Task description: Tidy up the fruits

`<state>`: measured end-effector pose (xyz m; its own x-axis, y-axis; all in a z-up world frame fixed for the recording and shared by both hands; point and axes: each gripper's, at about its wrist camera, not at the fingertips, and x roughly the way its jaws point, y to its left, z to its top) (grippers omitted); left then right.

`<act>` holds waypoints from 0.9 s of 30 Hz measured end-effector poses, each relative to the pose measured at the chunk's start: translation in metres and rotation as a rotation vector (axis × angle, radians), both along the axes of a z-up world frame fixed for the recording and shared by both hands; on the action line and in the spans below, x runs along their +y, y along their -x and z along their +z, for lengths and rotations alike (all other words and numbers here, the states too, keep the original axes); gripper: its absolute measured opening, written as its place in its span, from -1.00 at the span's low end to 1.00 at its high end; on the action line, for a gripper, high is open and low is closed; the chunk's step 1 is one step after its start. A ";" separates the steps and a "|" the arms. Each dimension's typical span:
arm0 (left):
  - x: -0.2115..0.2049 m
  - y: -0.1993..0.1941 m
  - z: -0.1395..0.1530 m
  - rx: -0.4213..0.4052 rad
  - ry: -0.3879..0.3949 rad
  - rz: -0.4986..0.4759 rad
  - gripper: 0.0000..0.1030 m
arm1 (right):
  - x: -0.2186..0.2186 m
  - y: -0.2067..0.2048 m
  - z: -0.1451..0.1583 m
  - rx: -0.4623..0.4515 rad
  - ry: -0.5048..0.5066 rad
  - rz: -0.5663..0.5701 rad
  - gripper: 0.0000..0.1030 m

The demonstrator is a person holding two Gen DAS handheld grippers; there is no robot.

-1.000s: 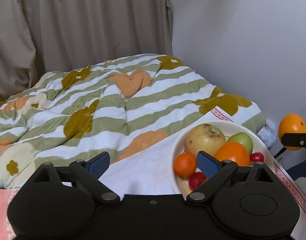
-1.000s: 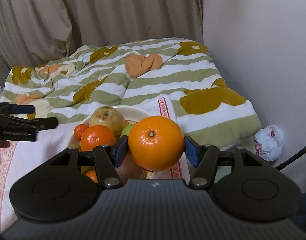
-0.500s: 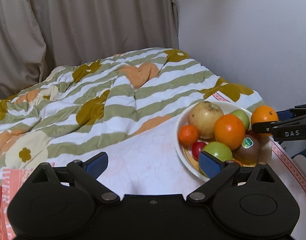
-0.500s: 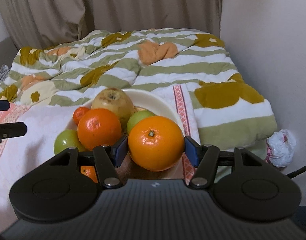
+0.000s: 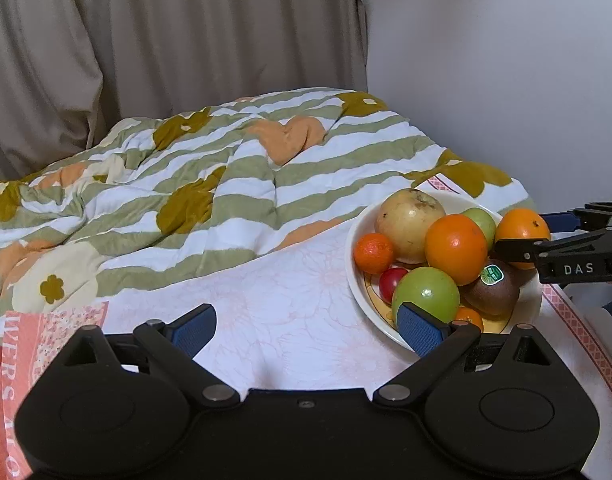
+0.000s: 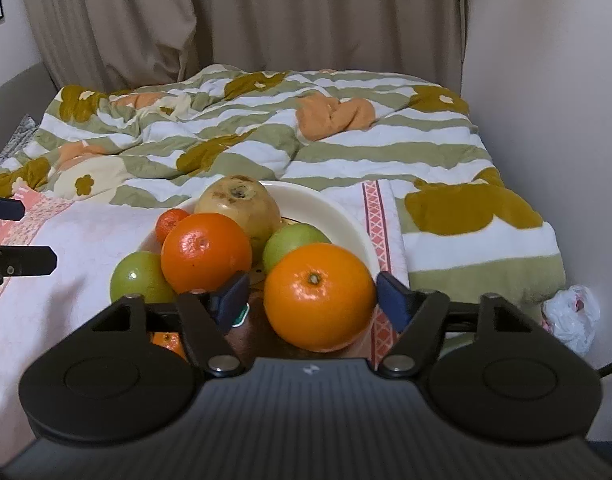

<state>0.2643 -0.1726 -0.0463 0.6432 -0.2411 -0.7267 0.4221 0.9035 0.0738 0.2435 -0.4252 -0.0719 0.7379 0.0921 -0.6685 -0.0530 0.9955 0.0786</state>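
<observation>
A cream plate (image 6: 346, 216) holds a pile of fruit: a yellow-brown pear (image 6: 238, 208), an orange (image 6: 206, 252), two green apples (image 6: 140, 276), a mandarin (image 6: 170, 220), a kiwi (image 5: 492, 288) and a red tomato (image 5: 392, 282). A second orange (image 6: 320, 296) rests on the pile's right side, between the fingers of my right gripper (image 6: 312, 298). Its jaws are opening, and a gap shows beside the left pad. My left gripper (image 5: 306, 330) is open and empty over the white cloth, left of the plate (image 5: 352, 276).
The plate stands on a white cloth with a pink border (image 6: 372, 216), spread over a green-striped quilt (image 5: 226, 184). A curtain (image 5: 186, 40) and a wall close the back and right. A white plastic bag (image 6: 572, 316) lies low at the right.
My right gripper came down onto the fruit pile with the orange, and its pads then spread away from it. The left gripper drew back, so more of the plate shows.
</observation>
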 end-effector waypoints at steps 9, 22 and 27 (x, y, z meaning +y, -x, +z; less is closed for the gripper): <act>0.003 0.006 0.004 -0.015 0.003 0.051 0.92 | 0.000 0.001 -0.001 -0.006 0.001 0.021 0.99; 0.006 0.032 0.016 -0.047 -0.009 0.130 0.92 | -0.002 0.013 0.010 -0.044 -0.007 0.050 0.99; 0.018 0.051 0.039 -0.112 -0.005 0.149 0.92 | 0.011 0.029 0.041 -0.090 -0.003 0.058 0.99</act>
